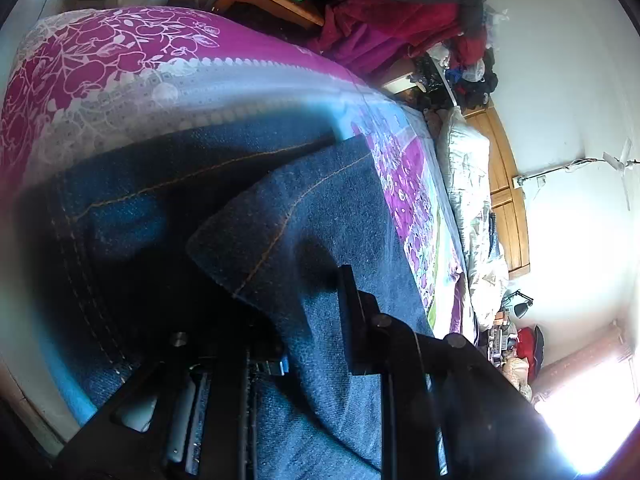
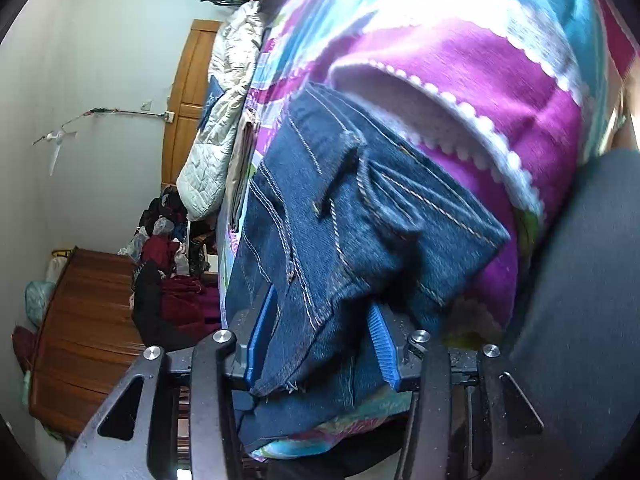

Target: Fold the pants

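Denim sits between the right gripper (image 2: 320,344) jaws, blue pads (image 2: 262,336) on both sides of a bunched fold near the frayed hem: jaws clenched on the pants (image 2: 352,216). Left gripper (image 1: 280,344): dark, heavily shadowed, one finger (image 1: 352,312) lies against the denim; can't tell if its jaws are clenched or released.

Pants (image 1: 320,216) are dark blue jeans with tan and white stitching, lying on the bed (image 2: 500,92), partly doubled over, one layer over another. In the right wrist view a belt loop and pocket seams face up and the fabric runs from the jaws out across the bed.

Bed is covered by a magenta, white and teal floral sheet (image 1: 100,68). Quilted pale blanket (image 1: 468,184) bunched along the bed's far edge, against the wooden headboard (image 1: 508,184). Pile of red and dark clothes (image 1: 400,20) beyond the bed. Dark grey mass (image 2: 580,280) close by the bed's near side, right wrist view; can't tell what it is. Bright window glare beyond the bed, left wrist view
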